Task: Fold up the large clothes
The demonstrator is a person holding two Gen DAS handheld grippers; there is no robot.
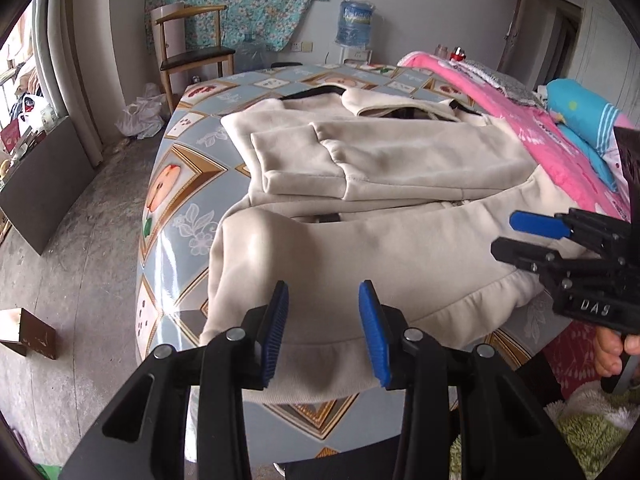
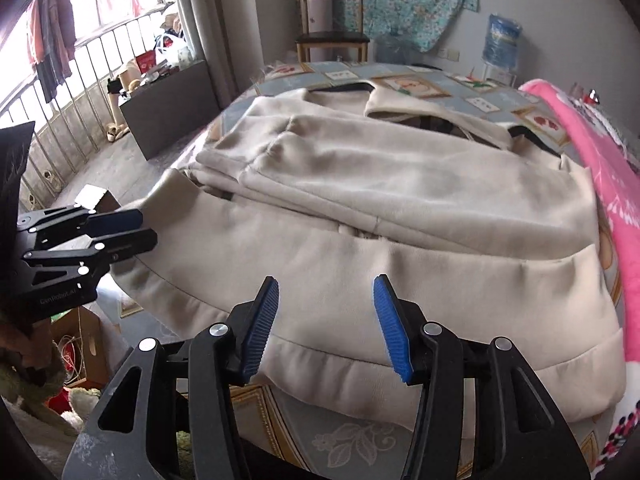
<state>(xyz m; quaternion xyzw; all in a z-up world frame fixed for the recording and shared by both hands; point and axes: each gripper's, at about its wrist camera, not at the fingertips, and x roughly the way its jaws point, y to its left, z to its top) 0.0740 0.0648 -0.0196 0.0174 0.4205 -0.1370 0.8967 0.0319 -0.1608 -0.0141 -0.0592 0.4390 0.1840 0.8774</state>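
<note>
A large cream sweatshirt point(image 1: 380, 208) lies spread on the patterned table point(image 1: 188, 184), both sleeves folded across its chest and its hem hanging over the near edge. It also shows in the right wrist view point(image 2: 400, 208). My left gripper point(image 1: 323, 304) is open and empty, just above the hem near its left corner. My right gripper point(image 2: 325, 300) is open and empty, above the hem near its middle. The right gripper also shows in the left wrist view point(image 1: 520, 236), and the left gripper in the right wrist view point(image 2: 136, 228).
A pink blanket point(image 1: 532, 120) and a blue pillow point(image 1: 588, 120) lie along the table's right side. A wooden chair point(image 1: 192, 52) and water bottles point(image 1: 354, 20) stand behind the table. A dark board point(image 1: 44, 184) leans at the left. A railing point(image 2: 60, 112) runs at left.
</note>
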